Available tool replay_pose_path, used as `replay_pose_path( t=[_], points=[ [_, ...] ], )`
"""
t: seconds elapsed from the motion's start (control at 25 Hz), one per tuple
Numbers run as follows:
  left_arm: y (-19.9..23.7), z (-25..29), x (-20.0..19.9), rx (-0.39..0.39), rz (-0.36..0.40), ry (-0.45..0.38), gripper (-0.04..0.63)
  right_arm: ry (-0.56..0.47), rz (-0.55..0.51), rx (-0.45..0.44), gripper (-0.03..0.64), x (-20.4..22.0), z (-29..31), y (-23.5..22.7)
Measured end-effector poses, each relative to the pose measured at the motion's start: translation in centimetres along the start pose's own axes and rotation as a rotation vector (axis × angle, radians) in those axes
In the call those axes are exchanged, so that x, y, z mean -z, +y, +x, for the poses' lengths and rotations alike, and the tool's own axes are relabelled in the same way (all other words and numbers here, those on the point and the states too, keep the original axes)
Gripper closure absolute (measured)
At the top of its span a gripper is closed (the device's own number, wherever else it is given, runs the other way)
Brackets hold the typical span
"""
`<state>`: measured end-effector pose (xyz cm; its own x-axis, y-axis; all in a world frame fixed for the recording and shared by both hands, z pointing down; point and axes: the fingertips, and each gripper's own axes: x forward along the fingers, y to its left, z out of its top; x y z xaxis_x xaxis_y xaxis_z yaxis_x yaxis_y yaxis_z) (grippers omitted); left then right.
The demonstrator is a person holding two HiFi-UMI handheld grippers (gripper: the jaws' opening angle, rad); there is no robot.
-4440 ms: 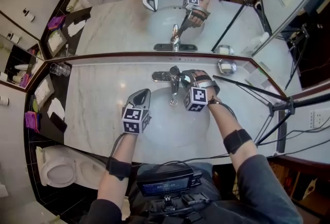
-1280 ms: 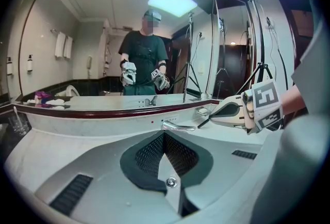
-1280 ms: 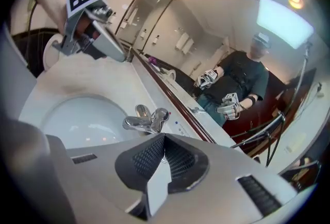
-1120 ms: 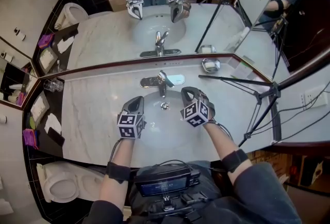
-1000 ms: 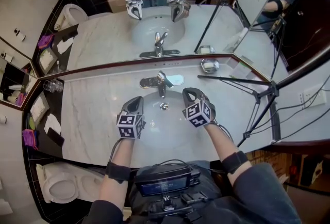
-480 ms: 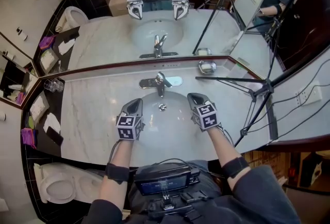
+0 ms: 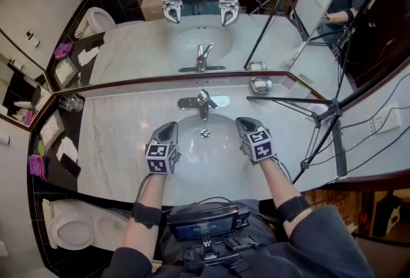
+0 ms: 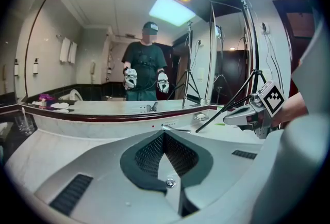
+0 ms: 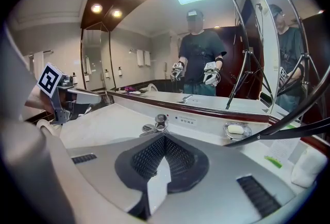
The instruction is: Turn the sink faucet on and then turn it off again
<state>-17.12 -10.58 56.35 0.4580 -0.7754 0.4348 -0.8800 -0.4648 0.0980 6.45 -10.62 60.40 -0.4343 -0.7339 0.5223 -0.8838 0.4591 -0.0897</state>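
Observation:
The chrome faucet (image 7: 204,102) stands at the back rim of the white sink basin (image 7: 208,155), its lever lying over the spout. No water shows under it. My left gripper (image 7: 168,126) hovers over the basin's left side, shut and empty, short of the faucet. My right gripper (image 7: 245,123) hovers over the right side, also shut and empty. The faucet (image 9: 157,123) shows just beyond the closed right gripper (image 9: 164,138) in the right gripper view. In the left gripper view only the faucet's lever tip (image 8: 175,128) peeks over the closed left gripper (image 8: 164,132).
A soap dish (image 7: 261,84) sits on the marble counter (image 7: 122,136) right of the faucet. A black tripod (image 7: 317,113) leans over the counter's right end. Drinking glasses (image 7: 70,102) stand at the far left. A large mirror (image 7: 147,46) backs the counter. A toilet (image 7: 67,232) is below left.
The right gripper has come off the faucet and drawn back toward me. Over the last second it rolled its marker cube level and drifted right. The left gripper barely moved.

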Motion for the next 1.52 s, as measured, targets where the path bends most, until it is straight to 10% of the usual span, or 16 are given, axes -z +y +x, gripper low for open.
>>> replay_pose_path(
  t=[0.44,0.96,1.52],
  points=[
    [-0.8,2.3,-0.1,0.025,0.121,0.03,0.549,0.015,-0.01,-0.009,0.598,0.1,0.6,-0.2],
    [-5.9,10.7,1.6,0.132,0.824,0.15,0.325,0.043,0.007,0.003,0.598,1.4,1.2,-1.3],
    [-7.6,18.2,3.7,0.182,1.064,0.207,0.304,0.059,0.032,0.027,0.598,2.4,1.3,-3.2]
  ],
)
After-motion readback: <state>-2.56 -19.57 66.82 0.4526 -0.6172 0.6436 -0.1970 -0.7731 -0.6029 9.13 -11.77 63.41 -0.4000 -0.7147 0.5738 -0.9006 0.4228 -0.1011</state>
